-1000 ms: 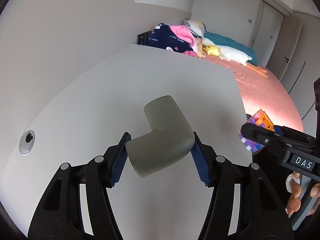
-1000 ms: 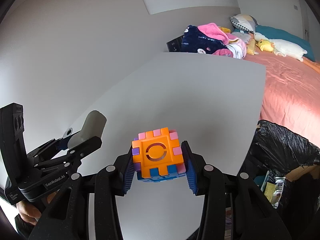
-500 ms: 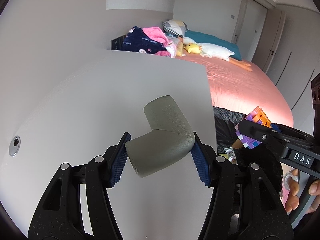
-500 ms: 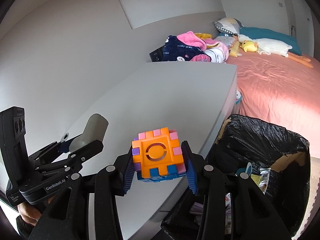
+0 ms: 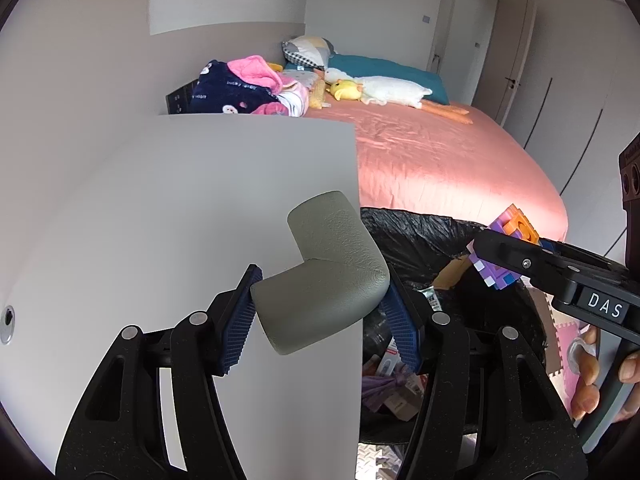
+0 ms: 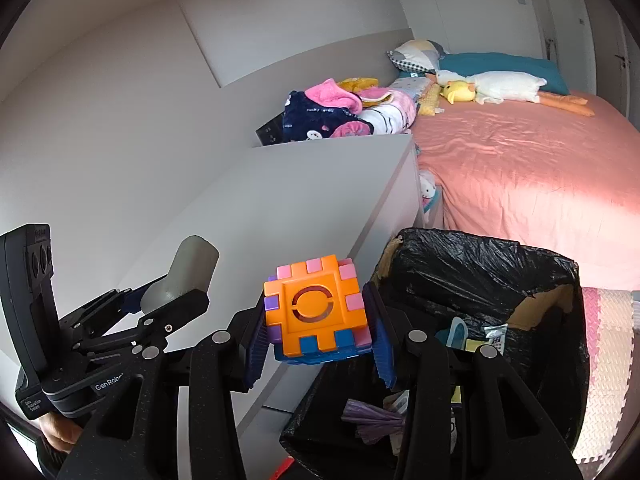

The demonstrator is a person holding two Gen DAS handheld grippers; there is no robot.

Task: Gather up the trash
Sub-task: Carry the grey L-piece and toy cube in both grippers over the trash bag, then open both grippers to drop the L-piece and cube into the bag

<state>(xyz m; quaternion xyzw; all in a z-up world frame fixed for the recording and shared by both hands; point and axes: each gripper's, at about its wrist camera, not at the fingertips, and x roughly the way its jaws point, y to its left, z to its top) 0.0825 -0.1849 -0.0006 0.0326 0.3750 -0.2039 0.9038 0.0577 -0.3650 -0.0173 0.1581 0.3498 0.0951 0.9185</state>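
My left gripper (image 5: 320,320) is shut on a grey L-shaped foam corner guard (image 5: 326,270), held above the right edge of the white desk (image 5: 200,200). My right gripper (image 6: 316,330) is shut on an orange, pink and blue puzzle cube (image 6: 316,304), held over the near left rim of the black-lined trash bin (image 6: 480,280). The bin holds wrappers and a purple bag. In the left wrist view the bin (image 5: 420,236) lies just right of the desk, and the right gripper with the cube (image 5: 506,252) hangs over it. The left gripper with the guard (image 6: 188,272) shows at the left of the right wrist view.
A bed with a pink cover (image 6: 540,168) stands beyond the bin, with pillows, a plush duck (image 6: 492,88) and a pile of clothes (image 6: 340,114) at its head. Foam floor mats (image 6: 608,340) lie right of the bin. A cable grommet (image 5: 6,318) sits in the desk.
Both grippers have swung right, from over the desk toward the bin, each still holding its object. The bin has come into view under the right gripper and beside the left.
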